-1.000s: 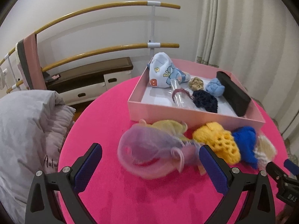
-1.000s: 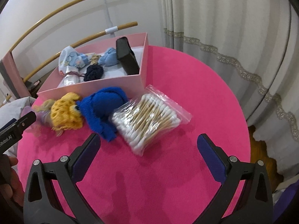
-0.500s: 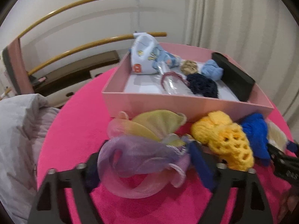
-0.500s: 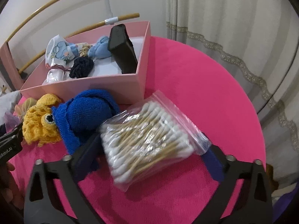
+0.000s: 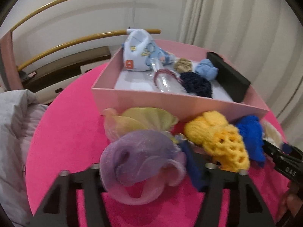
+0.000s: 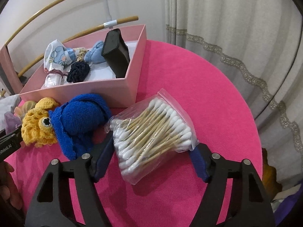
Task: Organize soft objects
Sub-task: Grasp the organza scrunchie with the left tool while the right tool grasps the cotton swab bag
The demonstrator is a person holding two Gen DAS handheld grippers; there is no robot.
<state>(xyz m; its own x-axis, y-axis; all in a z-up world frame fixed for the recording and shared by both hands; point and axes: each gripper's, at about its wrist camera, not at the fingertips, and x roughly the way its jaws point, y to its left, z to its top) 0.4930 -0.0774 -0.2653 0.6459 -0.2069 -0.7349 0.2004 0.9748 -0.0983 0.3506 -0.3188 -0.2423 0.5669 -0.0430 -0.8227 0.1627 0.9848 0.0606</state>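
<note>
1. Left wrist view: Since a second earlier, the left gripper had advanced from a wide-open stance short of the purple organza scrunchie and narrowed its fingers around it. It reached low over the pink table, aimed toward the pink box. The scrunchie sat between the fingers, covering the left one; the right blue pad pressed its edge. The grip looked closed on the fabric, though the far side was hidden. A yellow-green scrunchie lay just behind, touching the box wall, with the yellow crochet toy and blue knit piece to the right.

2. Right wrist view: The right gripper had likewise moved in from open and apart to straddle the bag of cotton swabs. It pointed forward and down over the table. The bag lay between the two blue pads, both touching its sides; the jaws were partly closed around it. The blue knit piece lay just left, beside the box.
</note>
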